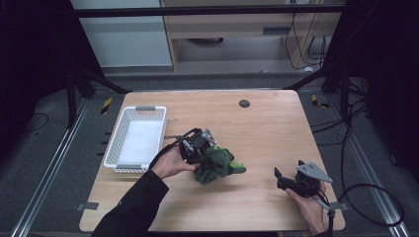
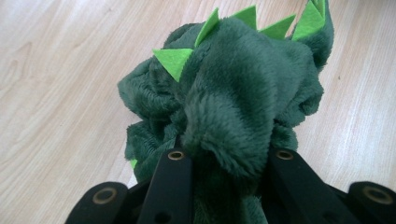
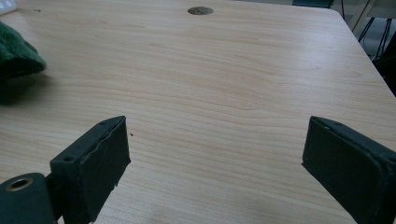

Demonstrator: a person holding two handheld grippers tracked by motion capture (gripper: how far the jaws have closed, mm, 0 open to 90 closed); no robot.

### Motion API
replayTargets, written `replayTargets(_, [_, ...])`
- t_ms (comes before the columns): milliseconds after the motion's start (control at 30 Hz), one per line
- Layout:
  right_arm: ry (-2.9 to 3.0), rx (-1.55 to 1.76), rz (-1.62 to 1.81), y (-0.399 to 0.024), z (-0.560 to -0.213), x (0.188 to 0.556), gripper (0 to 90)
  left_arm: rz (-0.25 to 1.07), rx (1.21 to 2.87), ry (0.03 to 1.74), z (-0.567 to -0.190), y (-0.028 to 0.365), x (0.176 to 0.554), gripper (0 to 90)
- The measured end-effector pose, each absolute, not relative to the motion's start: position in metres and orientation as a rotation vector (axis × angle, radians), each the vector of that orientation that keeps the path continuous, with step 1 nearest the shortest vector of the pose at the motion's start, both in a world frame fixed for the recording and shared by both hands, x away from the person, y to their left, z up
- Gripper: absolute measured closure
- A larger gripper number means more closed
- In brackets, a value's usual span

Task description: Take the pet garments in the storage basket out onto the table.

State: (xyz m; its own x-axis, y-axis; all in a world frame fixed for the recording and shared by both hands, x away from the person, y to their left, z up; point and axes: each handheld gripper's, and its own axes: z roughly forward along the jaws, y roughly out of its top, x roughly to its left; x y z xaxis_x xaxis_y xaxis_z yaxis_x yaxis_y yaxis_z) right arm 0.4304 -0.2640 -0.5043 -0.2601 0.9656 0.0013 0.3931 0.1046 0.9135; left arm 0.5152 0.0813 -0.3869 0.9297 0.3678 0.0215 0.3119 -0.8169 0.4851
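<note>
While the left gripper (image 1: 206, 149) is clamped on the green plush toy (image 1: 218, 165) near the middle of the wooden surface (image 1: 267, 133), just right of the white basket (image 1: 136, 139), the right gripper (image 1: 282, 178) rests low near the front right edge, jaws wide apart, holding nothing.

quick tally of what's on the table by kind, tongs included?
Green plush toy: 1, clamped in the left tongs
White basket: 1, nothing in it
Tongs: 2, with the right tongs open
Dark round disc in the tabletop: 1
Total: 5
</note>
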Motion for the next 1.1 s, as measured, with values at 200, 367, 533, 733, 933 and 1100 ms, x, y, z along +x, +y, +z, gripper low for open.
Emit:
replayTargets(200, [1.737,1.332,1.132,-0.264,-0.504,0.430,7.3,0.138,2.612,0.491,-0.399,0.079,0.515,77.4])
replayTargets(367, [1.734,1.334,1.134,-0.264,-0.504,0.430,7.1,0.121,2.613,0.484,-0.407,0.077,0.515,77.1])
replayTargets(533, [1.725,1.340,1.147,-0.264,-0.504,0.430,6.5,0.113,2.620,0.477,-0.416,0.073,0.514,76.5])
replayTargets(733, [1.722,1.341,1.147,-0.264,-0.505,0.430,6.3,0.104,2.629,0.474,-0.424,0.070,0.513,73.5])
replayTargets(933, [1.727,1.343,1.144,-0.263,-0.505,0.430,6.3,0.110,2.622,0.474,-0.425,0.070,0.510,63.5])
replayTargets(1100, [1.727,1.346,1.148,-0.263,-0.505,0.430,6.3,0.111,2.611,0.481,-0.426,0.071,0.509,51.7])
